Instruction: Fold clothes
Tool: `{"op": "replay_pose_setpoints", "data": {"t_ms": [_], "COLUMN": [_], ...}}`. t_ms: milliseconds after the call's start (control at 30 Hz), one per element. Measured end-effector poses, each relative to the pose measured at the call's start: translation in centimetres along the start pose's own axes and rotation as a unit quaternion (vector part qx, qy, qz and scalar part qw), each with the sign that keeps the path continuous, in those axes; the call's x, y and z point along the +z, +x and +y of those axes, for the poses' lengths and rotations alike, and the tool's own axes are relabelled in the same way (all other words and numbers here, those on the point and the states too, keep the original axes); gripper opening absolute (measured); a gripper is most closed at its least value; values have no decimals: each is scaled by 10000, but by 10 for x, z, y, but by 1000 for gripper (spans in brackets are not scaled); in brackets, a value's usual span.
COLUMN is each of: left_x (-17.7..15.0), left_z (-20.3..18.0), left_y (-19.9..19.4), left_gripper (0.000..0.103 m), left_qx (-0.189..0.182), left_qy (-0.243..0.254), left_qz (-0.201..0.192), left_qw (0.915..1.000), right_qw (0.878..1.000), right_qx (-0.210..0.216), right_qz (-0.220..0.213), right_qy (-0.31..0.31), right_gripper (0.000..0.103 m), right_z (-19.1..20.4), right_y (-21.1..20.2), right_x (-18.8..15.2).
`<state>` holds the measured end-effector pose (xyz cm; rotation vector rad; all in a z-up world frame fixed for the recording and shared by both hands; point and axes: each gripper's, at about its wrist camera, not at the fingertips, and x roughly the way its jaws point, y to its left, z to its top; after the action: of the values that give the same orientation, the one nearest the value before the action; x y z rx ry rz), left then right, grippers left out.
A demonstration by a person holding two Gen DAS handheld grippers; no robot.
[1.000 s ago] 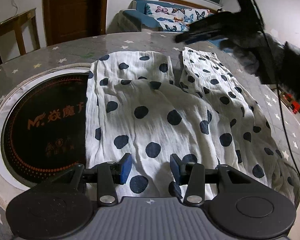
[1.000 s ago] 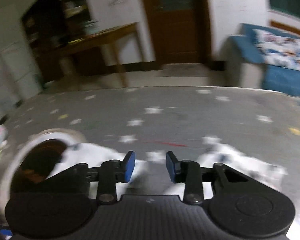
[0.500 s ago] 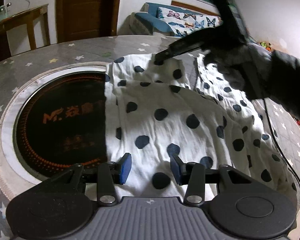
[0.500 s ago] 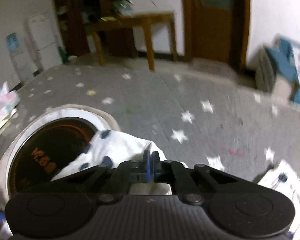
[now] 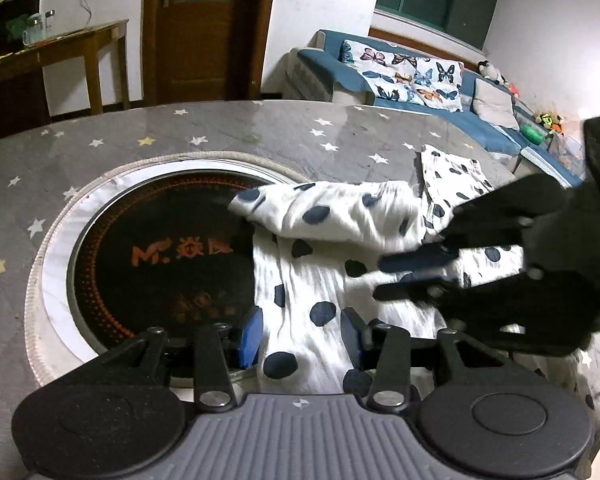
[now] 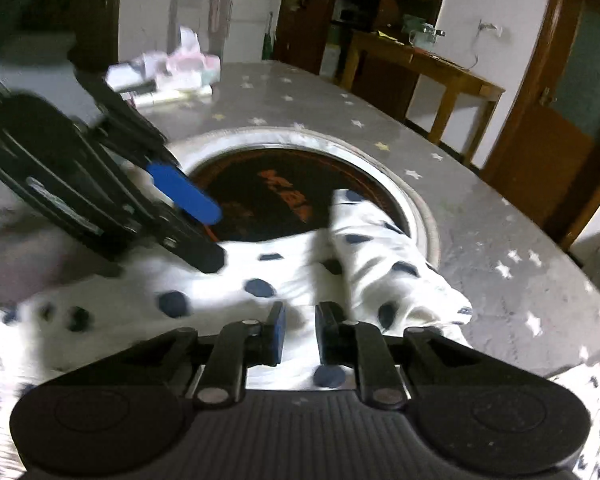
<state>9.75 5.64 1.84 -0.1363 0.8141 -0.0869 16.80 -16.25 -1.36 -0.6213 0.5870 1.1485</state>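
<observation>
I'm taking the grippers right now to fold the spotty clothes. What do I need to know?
Left gripper: open, hovering over the near edge of the polka-dot garment, holding nothing.
Right gripper: fingers slightly apart, right over the cloth; no grip on it shows.
Garment: lies on the star-patterned table, its left side overlapping the round black cooktop.
Done: one pant leg lies folded across the garment; the other leg lies flat.
Left: fold the other leg, then finish folding and smooth it.
</observation>
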Motion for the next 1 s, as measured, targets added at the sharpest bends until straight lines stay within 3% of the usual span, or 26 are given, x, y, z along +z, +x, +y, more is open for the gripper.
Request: {"op": "replay_pose_setpoints", "data": {"t_ms": [133,233,367,433,633,700,733,867,1000], "left_x": [-3,-7,-10,-11,-13,-14,-15,-16,-17], "left_z": [0,-3,-6,-5,-6,-6,-6,-6,-8], "left_y": [2,3,6,7,9,9,9,11,12], "left_gripper": [46,46,48,48,48,48,48,48,48], "left_qx": [-30,-108,-160,-182,-208,-228,-234,-271,-319], "left_qy": [-6,23,57,55,47,46,44,47,50], "left_qz": [55,93,149,164,208,216,223,248,256], "left_qw": [10000,9999,9997,9997,9996,9995,9995,9993,9992], "right_qw": [9978,9901,9739,9706,9750,9767,9787,9885,9850], "right_qx": [-43,-292,-189,-187,-249,-321,-380,-899,-1637], "right_qz": [-225,-289,-1,152,524,631,680,647,500], "right_qy": [627,1345,2260,2396,2143,2026,1897,1029,218], "right_gripper": [14,21,31,32,32,20,20,17,17], "right_z": [-25,-58,-101,-107,-100,-98,-97,-83,-91], "right_y": [-14,-9,8,18,33,35,36,30,29], "right_x": [12,16,7,0,1,3,5,24,46]}}
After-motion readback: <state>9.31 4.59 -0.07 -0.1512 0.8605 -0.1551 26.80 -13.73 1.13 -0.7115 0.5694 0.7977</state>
